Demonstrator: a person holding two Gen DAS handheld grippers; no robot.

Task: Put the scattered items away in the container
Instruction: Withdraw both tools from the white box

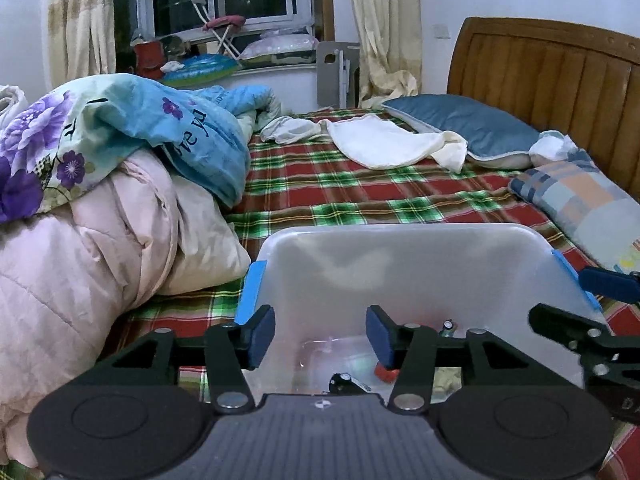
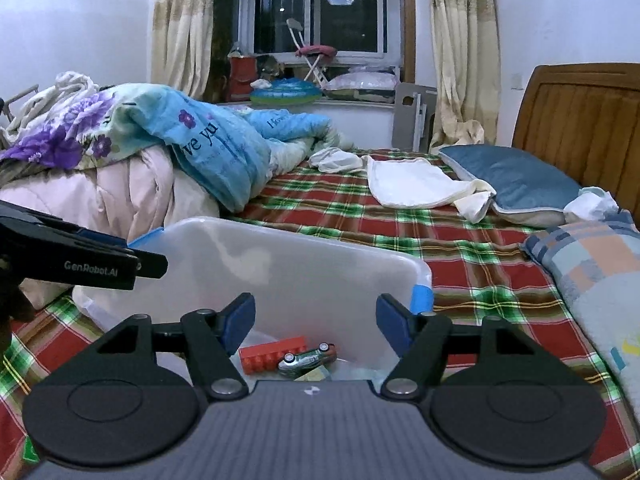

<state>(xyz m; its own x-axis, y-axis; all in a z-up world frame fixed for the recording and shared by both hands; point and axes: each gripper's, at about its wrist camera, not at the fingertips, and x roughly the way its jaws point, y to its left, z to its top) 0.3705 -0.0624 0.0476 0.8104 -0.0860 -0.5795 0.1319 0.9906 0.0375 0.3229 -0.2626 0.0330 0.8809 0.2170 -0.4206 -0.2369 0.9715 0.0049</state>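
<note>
room: bedroom at night; a bed [image 2: 400, 240] with a red-green plaid sheet is seen, a wooden headboard [image 2: 580, 120] at right, a dark window [image 2: 316, 8] between pale curtains behind.
bedding: a blue quilt [image 2: 224, 148] with purple flowers is heaped on a pink duvet [image 1: 80, 260] at left; a blue pillow [image 1: 468, 128], a check pillow [image 2: 600, 272] and a cream cloth [image 2: 412, 184] lie toward the headboard.
box: a clear plastic box [image 2: 304, 272] with blue clips is set on the sheet, just ahead of both grippers; its long side runs left to right in the left wrist view.
toy car: a silver-green toy car [image 2: 306, 358] lies in the box, long axis tilted up to the right in the right wrist view, nose direction not clear.
brick: an orange brick [image 2: 272, 354] lies beside the car, touching it, long axis likewise rising to the right.
left gripper [image 1: 320, 338]: jaws parted, nothing between the pads, held over the box.
right gripper [image 2: 316, 322]: jaws parted, empty, above the car and brick.
hidden: box floor is mostly covered by the gripper bodies; other small items in it are too cut off to name; the near rim is out of view.
writing: "GenRobot.AI" is read on the left gripper's side; "ve yu" is read on the quilt, the rest folded away.
</note>
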